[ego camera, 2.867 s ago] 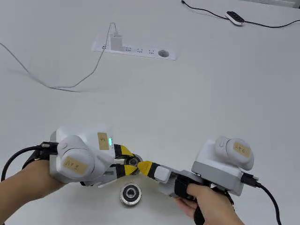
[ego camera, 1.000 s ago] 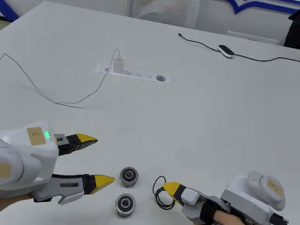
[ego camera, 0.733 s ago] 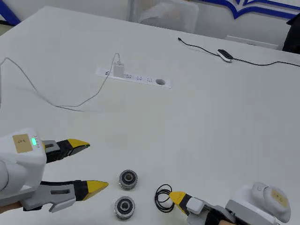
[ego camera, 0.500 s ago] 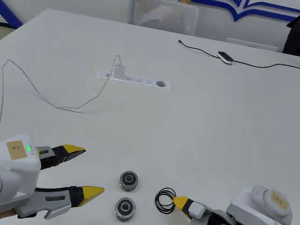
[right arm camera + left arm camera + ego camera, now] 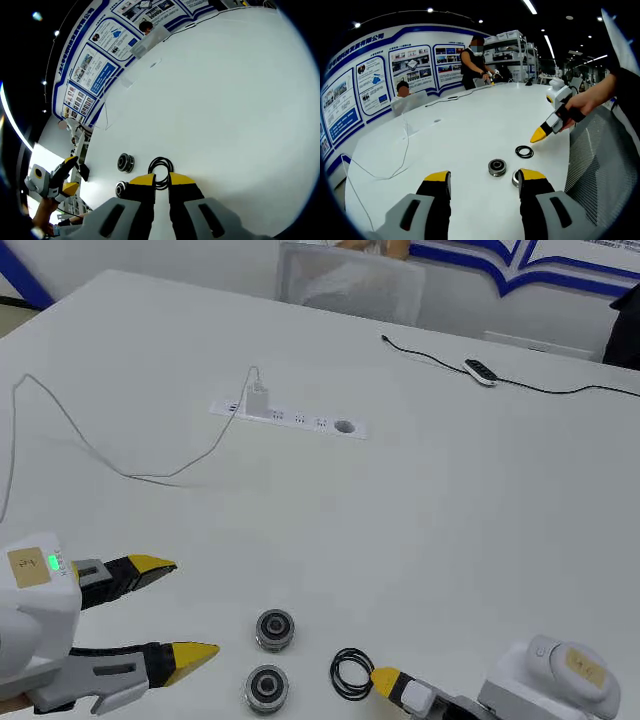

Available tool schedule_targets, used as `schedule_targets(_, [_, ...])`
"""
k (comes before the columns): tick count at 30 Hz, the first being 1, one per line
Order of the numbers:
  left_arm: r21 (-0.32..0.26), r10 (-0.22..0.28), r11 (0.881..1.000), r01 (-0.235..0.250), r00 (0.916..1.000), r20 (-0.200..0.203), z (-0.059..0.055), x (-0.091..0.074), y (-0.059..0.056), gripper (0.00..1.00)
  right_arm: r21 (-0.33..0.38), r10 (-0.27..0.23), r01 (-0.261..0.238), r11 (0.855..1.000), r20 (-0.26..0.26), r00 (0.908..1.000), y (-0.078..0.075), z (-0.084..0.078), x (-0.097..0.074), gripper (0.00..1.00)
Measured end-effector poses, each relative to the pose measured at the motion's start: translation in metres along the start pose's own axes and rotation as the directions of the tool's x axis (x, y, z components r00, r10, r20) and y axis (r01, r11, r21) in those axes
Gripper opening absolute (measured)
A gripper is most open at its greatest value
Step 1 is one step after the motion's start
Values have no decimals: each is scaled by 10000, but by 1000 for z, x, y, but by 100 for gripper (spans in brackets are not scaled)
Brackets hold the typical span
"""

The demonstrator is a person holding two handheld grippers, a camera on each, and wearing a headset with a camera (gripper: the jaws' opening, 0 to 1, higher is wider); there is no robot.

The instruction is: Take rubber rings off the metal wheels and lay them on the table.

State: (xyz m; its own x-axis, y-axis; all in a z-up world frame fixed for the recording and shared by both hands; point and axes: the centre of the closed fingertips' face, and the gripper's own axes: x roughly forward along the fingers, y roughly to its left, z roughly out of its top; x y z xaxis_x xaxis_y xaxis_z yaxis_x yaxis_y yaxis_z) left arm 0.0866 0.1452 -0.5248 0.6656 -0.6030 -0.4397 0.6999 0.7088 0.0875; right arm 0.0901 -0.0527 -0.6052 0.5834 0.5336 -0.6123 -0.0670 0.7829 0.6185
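Rubber rings (image 5: 350, 673) lie flat on the table (image 5: 420, 520), right at the tip of the right gripper (image 5: 161, 179). Its jaws sit close together, and it is hard to tell if they pinch the rings. The left gripper (image 5: 172, 608) is wide open and holds nothing, likely ready to grab a wheel. Two metal wheels (image 5: 274, 630) sit just ahead of it, between both grippers.

A broad white table (image 5: 450, 500), long white power strip (image 5: 290, 419) on it, thin grey cable (image 5: 120, 472) looping left of the strip, black corded remote (image 5: 481, 372) beyond it, blue-panelled poster wall (image 5: 367, 85) behind.
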Motion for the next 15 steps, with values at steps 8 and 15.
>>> schedule_targets(8, [-367, 301, 9989, -289, 9990, 318, 7, -7, 0, 57, -2462, 1344, -1282, 9607, 89, 9909, 29, 1, -10, 22])
schedule_targets(15, [-1013, 490, 9940, -415, 9961, 729, 13, -21, -3, 67, -4297, 1771, -1485, 8907, 270, 9838, 37, 6, -24, 26])
